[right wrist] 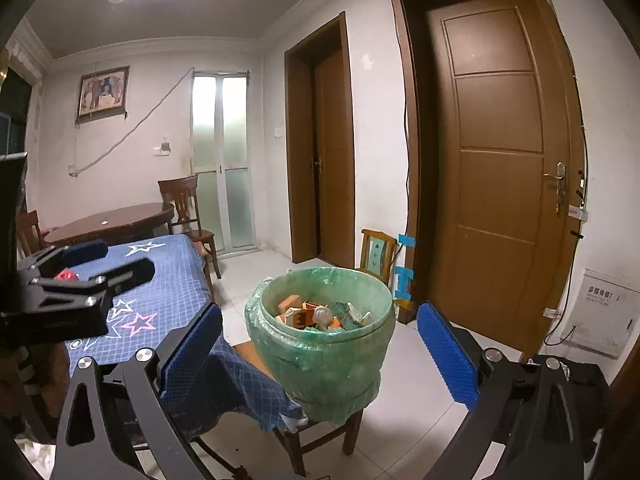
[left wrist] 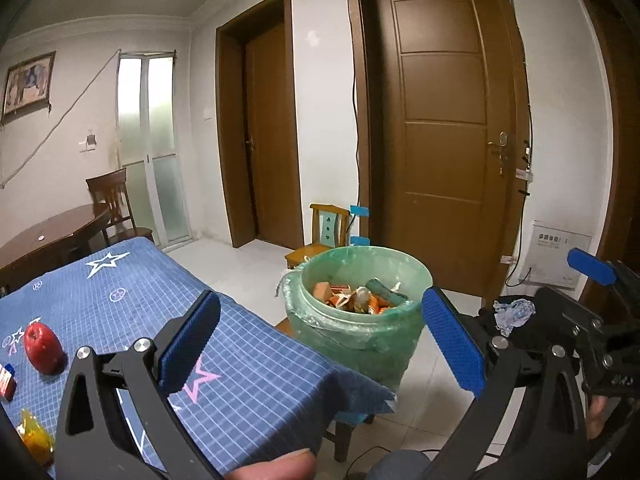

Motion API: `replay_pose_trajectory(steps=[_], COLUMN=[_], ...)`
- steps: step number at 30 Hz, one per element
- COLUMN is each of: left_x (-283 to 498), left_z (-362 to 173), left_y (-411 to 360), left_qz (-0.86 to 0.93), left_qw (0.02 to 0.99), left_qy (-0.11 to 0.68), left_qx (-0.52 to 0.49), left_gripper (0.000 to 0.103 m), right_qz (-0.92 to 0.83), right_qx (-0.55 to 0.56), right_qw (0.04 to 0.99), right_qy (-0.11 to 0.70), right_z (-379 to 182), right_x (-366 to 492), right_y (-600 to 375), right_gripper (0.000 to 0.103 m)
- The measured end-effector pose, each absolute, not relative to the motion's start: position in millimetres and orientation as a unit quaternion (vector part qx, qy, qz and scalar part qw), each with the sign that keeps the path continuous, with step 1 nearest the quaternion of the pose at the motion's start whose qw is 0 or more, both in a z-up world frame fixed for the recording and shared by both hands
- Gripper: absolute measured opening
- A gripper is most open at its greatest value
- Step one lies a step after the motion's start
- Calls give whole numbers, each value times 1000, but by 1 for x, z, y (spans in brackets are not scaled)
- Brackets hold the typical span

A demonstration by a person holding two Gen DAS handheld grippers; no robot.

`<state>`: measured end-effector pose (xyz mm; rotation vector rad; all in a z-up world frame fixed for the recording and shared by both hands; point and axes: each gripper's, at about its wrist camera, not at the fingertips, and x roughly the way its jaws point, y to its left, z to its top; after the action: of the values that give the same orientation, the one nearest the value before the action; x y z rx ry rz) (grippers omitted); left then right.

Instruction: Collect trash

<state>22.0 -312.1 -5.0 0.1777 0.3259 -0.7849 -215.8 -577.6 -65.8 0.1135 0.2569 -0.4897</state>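
Observation:
A bin lined with a green bag [left wrist: 360, 320] [right wrist: 320, 344] stands on a wooden stool beside the table corner. Orange cartons and other scraps [left wrist: 360, 296] fill it partway. My left gripper [left wrist: 320, 344] is open and empty, its blue pads [left wrist: 192, 344] framing the bin from a short distance. My right gripper [right wrist: 320, 356] is also open and empty, facing the bin. Each gripper shows in the other's view: the right one [left wrist: 560, 280], the left one [right wrist: 116, 260]. On the blue star-patterned tablecloth [left wrist: 248, 380] lie a red apple [left wrist: 42, 348], a yellow wrapper [left wrist: 34, 436] and a small red-and-white pack [left wrist: 6, 380].
A small wooden chair [left wrist: 320, 236] stands behind the bin, near a closed brown door [left wrist: 440, 140]. A round wooden table [right wrist: 112, 220] with chairs is at the back left. A black bag with a crumpled pale rag [left wrist: 514, 314] sits at the right. White tiled floor surrounds the stool.

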Motion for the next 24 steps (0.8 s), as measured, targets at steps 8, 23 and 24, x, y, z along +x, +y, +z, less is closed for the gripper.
replay_pose_trajectory(steps=[8, 23, 24], left_x=[14, 11, 11], left_z=[-3, -10, -10], left_y=[-302, -307, -309], left_qz=[-374, -394, -395], left_qw=[912, 901, 901], left_qy=[152, 155, 155], left_qx=[78, 90, 90], left_gripper=[97, 97, 97], right_qz=[-241, -243, -244], right_qx=[72, 69, 70], right_qw=[961, 960, 960], right_qy=[118, 122, 121], right_z=[-59, -56, -56], right_x=[-223, -220, -220], right_y=[-588, -585, -585], right_gripper=[98, 98, 98])
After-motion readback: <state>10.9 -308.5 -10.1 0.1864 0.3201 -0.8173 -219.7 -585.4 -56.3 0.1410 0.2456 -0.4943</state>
